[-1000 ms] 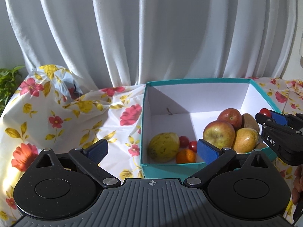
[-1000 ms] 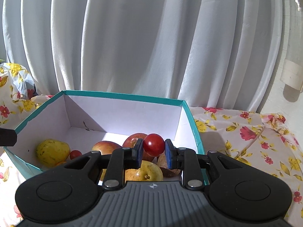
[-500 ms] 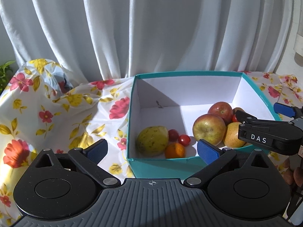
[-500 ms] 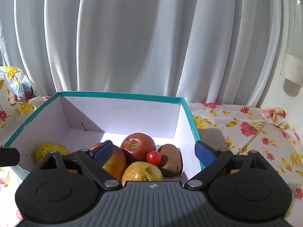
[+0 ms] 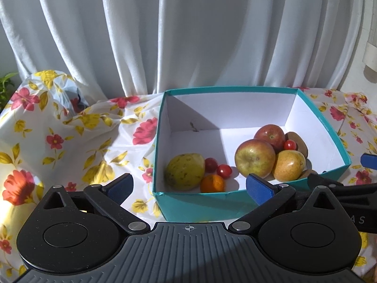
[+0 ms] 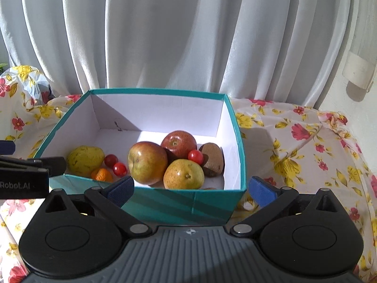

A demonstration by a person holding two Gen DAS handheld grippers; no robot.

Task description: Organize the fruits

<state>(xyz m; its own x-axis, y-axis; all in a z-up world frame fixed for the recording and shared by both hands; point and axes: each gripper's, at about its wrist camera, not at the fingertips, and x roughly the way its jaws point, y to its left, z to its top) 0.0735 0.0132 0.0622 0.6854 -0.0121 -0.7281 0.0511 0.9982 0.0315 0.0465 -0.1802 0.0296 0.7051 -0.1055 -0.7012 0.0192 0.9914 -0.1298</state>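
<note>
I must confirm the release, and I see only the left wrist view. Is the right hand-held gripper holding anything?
Observer: No. In the right wrist view, the jaws of the right hand-held gripper have just been opening. Both blue pads stand wide apart, with nothing between them.
Operator: Thank you. Behind the cherry tomato on the right pile I see only a brown edge. What is it?
Observer: It is a kiwi, shown almost whole here. It lies beside that cherry tomato and behind the pear, with a gap between it and the right wall of the teal box.
</note>
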